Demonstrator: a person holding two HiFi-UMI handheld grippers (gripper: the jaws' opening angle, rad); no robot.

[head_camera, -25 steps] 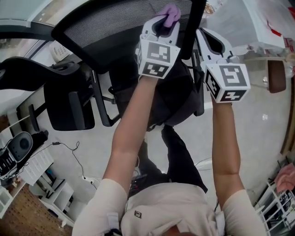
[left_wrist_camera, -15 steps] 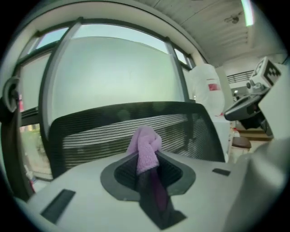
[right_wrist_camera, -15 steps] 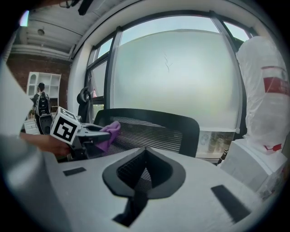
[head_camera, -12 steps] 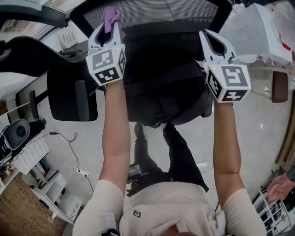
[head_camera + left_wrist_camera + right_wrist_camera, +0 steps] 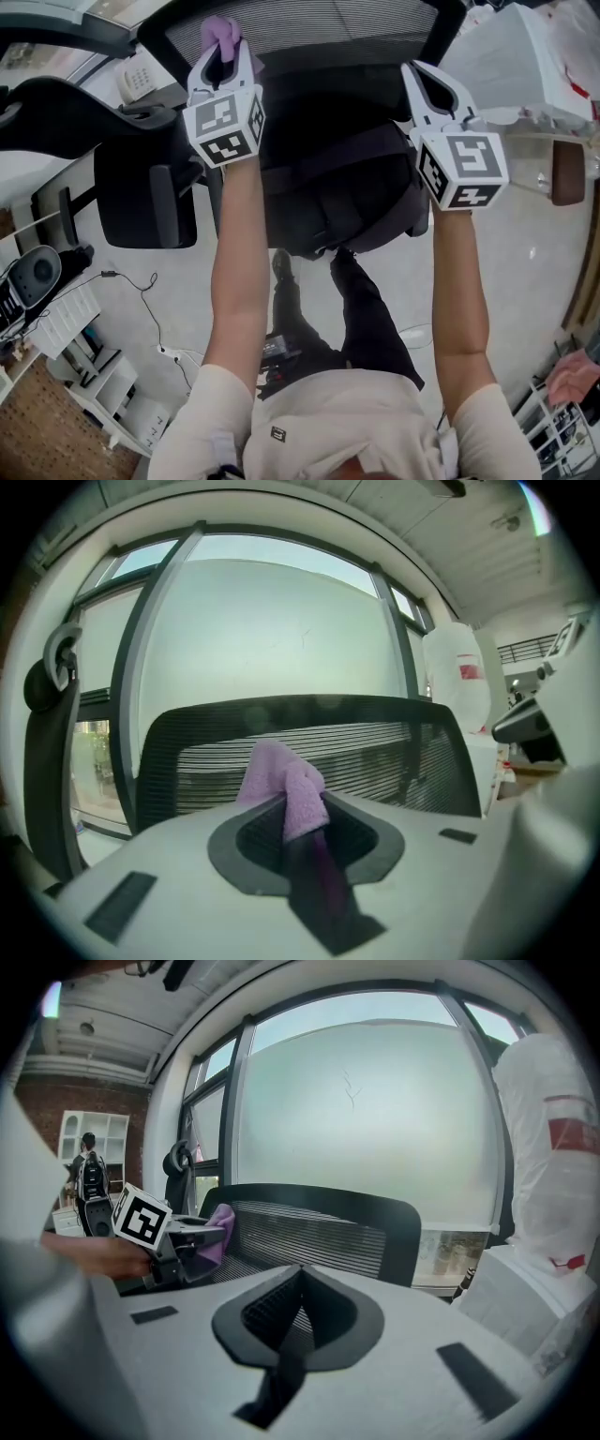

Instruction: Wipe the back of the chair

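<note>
At eleven o'clock in the head view, the left gripper (image 5: 225,58) is clamped on a purple cloth (image 5: 217,34) held against the mesh chair back (image 5: 328,23) — at one o'clock the right gripper (image 5: 424,82), jaws together on nothing, sits by the back's right edge.

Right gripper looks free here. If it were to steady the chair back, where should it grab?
Probably the chair back, by the solid black frame at its right edge, coming from that side: the rim gives the jaws something firm to pinch, the mesh does not. The right gripper is shut and must open first.
</note>
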